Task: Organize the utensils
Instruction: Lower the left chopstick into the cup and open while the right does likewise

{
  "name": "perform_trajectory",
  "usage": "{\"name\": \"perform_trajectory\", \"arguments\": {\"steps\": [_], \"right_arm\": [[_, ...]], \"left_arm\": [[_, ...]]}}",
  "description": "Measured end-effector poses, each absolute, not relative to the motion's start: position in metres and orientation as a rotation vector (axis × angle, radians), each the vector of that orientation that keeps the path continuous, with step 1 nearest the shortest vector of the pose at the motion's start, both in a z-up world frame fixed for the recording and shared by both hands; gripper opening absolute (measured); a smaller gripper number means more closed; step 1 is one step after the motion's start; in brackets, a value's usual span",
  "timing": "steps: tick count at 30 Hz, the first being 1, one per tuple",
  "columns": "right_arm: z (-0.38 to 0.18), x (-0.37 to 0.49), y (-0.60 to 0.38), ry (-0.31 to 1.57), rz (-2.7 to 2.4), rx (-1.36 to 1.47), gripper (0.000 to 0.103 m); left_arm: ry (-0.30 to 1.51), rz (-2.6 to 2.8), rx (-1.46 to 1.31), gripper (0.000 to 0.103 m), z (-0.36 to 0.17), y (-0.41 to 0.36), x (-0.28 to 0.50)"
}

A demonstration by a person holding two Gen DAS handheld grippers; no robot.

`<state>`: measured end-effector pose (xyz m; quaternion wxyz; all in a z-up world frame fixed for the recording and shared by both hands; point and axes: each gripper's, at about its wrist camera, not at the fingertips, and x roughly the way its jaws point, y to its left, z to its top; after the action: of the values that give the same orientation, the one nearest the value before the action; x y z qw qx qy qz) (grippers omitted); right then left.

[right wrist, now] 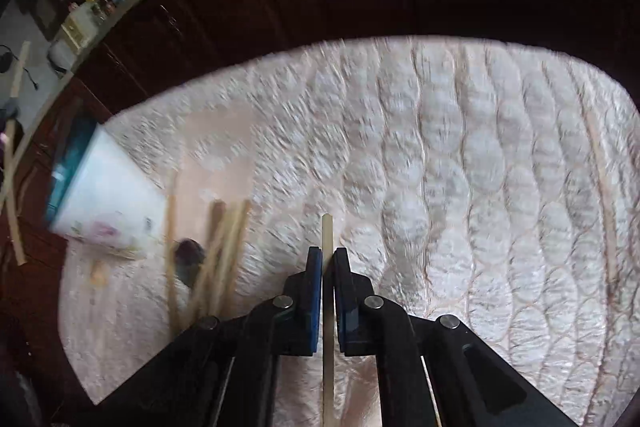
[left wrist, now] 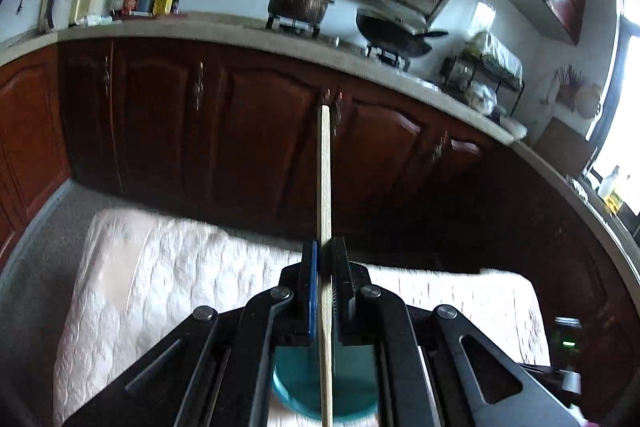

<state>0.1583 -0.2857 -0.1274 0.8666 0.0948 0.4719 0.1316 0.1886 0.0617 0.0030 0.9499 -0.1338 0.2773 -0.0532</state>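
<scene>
A: What does the left wrist view give that the right one lacks?
B: The whole kitchen run: dark red wooden cabinets (left wrist: 248,131), a pale stone counter (left wrist: 224,31), a covered metal pot (left wrist: 300,3) and a black wok (left wrist: 394,33) on the stove. The left gripper (left wrist: 324,259) has its jaws narrowed onto a long pale wooden chopstick (left wrist: 325,167) that sticks up past its tips, with a round teal-rimmed cup (left wrist: 296,379) below it

A: And the right wrist view?
B: Mostly the quilted pale pink cloth (right wrist: 440,155). The right gripper (right wrist: 328,263) is clamped on a second light wooden chopstick (right wrist: 327,231), its tip just beyond the pads. At left the white cup with a floral print (right wrist: 108,195) appears tilted, and a loose bundle of chopsticks (right wrist: 224,251) lies on the cloth near it. One more single stick (right wrist: 604,195) lies well apart at the right edge

A: Does it show the other hand's stick?
B: A thin stick (right wrist: 12,163) shows at the far left edge; I cannot tell whose it is
</scene>
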Motion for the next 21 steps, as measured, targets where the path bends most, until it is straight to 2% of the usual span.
{"name": "perform_trajectory", "arguments": {"steps": [9, 14, 17, 21], "right_arm": [[0.011, 0.157, -0.269, 0.704, 0.450, 0.274, 0.007], [0.077, 0.169, -0.242, 0.549, 0.546, 0.312, 0.007], [0.098, 0.179, -0.215, 0.472, 0.556, 0.302, 0.007], [0.098, 0.201, -0.174, 0.434, 0.548, 0.292, 0.007]], "left_arm": [[0.415, -0.066, -0.153, 0.006, 0.016, 0.051, 0.210], [0.388, -0.054, -0.123, 0.006, 0.012, 0.053, 0.224], [0.386, -0.044, -0.106, 0.006, 0.005, 0.055, 0.229], [0.406, -0.057, -0.104, 0.007, -0.006, 0.061, 0.231]]}}
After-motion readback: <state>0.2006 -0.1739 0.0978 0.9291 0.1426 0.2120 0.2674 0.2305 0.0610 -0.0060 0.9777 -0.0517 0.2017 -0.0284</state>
